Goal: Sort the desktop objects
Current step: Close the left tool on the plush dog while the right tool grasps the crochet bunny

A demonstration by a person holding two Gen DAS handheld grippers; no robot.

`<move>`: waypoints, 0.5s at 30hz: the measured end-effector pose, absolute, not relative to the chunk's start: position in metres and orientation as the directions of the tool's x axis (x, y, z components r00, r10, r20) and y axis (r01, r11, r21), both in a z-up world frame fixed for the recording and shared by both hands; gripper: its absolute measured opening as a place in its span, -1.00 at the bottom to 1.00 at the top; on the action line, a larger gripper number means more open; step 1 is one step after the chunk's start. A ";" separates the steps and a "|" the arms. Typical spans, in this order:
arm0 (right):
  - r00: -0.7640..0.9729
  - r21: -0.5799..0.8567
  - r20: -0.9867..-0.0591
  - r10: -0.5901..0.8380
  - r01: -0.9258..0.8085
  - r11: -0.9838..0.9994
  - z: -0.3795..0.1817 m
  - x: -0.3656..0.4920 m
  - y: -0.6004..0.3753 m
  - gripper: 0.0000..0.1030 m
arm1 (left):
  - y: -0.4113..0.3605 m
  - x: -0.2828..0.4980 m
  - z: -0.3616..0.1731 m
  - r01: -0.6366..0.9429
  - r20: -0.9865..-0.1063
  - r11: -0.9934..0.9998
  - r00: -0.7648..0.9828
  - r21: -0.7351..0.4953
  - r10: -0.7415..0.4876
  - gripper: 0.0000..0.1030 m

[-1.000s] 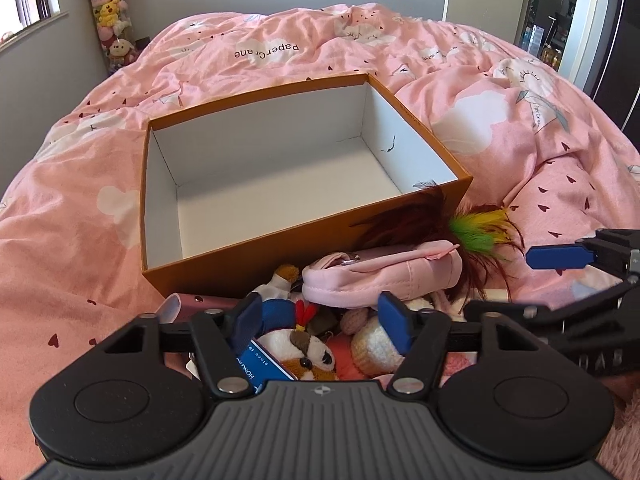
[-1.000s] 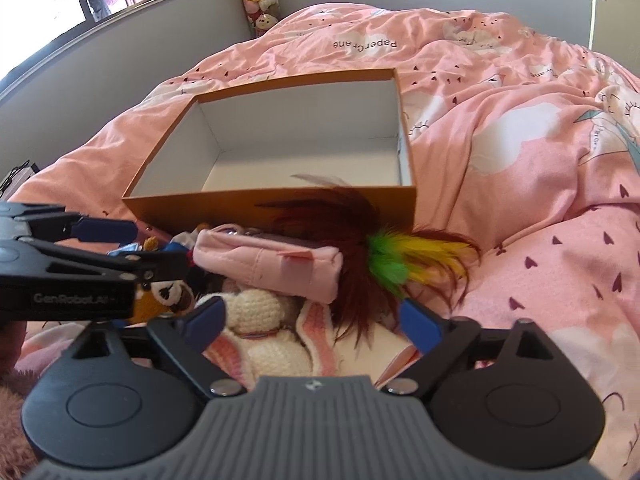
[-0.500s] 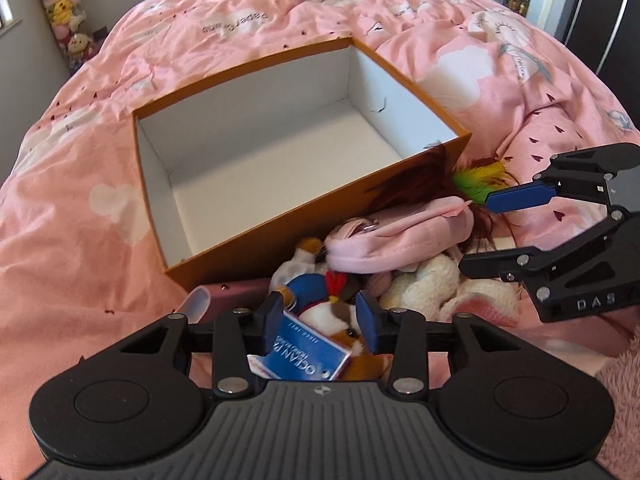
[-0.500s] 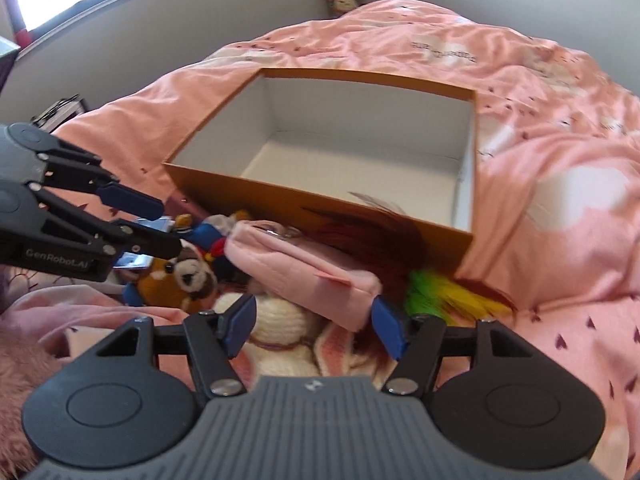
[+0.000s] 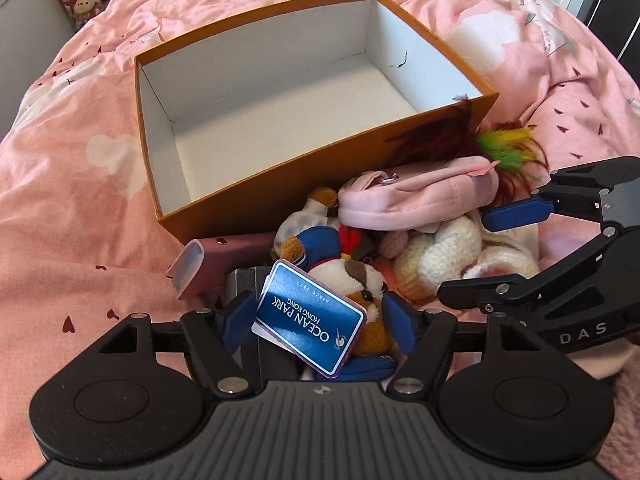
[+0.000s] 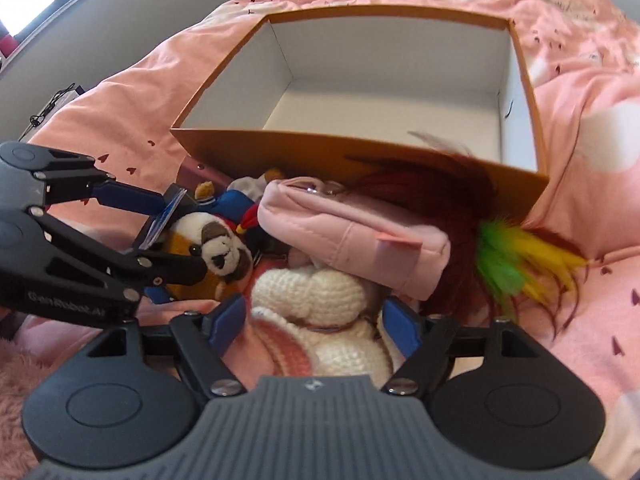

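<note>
Landmark: orange box (image 5: 320,184), one, open top, nothing inside, on the pink duvet (image 5: 72,184).

Change vs a second ago: both grippers have dropped from hovering over the pile to straddling items in front of the box, and their gaps have narrowed. Reads as pick phase starting; nothing sorted yet.

Left to right, in front of the box's near wall:
- pink case with clear cap (image 5: 208,258), one, touching the box's left corner.
- left gripper (image 5: 318,314), fingers spread around the dog plush (image 5: 360,284), one, and its blue Ocean Park tag (image 5: 310,326), one. Pads just beside the toy, not clearly pressing, so released.
- pink pouch (image 5: 416,196), one, lying on top of the pile against the box wall.
- crochet plush (image 6: 316,292), cream and pink, one, under the pouch. Right gripper (image 6: 314,322) brackets it, fingers parted, contact not clear; call it released.
- feather toy (image 6: 508,260), one, dark red with green-yellow tuft, at the box's right corner.

Dark flat thing under the tag: can't identify.
</note>
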State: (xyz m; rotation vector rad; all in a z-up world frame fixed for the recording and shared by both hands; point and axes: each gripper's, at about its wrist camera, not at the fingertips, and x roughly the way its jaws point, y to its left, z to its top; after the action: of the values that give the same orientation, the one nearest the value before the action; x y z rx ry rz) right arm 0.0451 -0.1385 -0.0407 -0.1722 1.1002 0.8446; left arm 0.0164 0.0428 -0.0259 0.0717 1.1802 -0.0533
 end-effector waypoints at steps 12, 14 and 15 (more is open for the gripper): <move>0.078 0.363 -0.831 0.551 -0.674 0.643 -0.060 0.052 -0.132 0.80 | 0.068 0.020 -0.032 0.037 -0.931 0.993 0.343 -0.115 -0.121 0.56; 0.077 0.354 -0.835 0.546 -0.683 0.639 -0.061 0.052 -0.129 0.81 | 0.074 0.020 -0.030 0.015 -0.928 0.985 0.333 -0.171 -0.166 0.56; 0.078 0.353 -0.836 0.543 -0.682 0.641 -0.062 0.053 -0.128 0.81 | 0.074 0.021 -0.030 0.013 -0.927 0.984 0.332 -0.180 -0.174 0.56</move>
State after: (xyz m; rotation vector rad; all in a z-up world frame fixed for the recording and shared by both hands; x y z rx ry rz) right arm 0.0530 -0.1280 -0.0623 -0.1428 1.1766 0.9220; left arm 0.0214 0.0735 -0.0298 -0.1491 1.2278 -0.1226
